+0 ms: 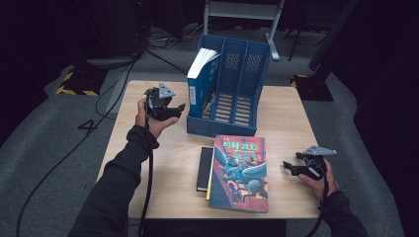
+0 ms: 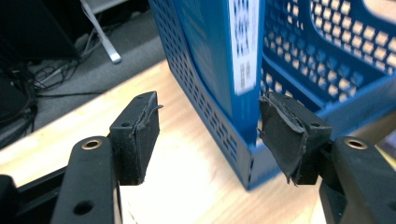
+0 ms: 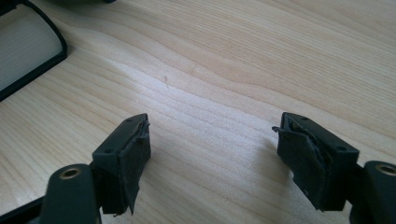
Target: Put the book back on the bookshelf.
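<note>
L hand-held gripper [image 1: 174, 109] released, just beside blue file rack [image 1: 245, 89] w/ blue book [image 1: 201, 86]; R hand-held gripper [image 1: 291, 168] released, prob. resting on bench [image 1: 286, 123].

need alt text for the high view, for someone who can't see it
A person at a wooden table holds the left gripper open beside a blue file rack with one blue book standing in it. The right gripper rests open near two books lying flat.

The high view is dim, its surroundings nearly black; light falls from above on the counter [image 1: 163, 163]. Both gripper views are brighter, slightly soft.
</note>
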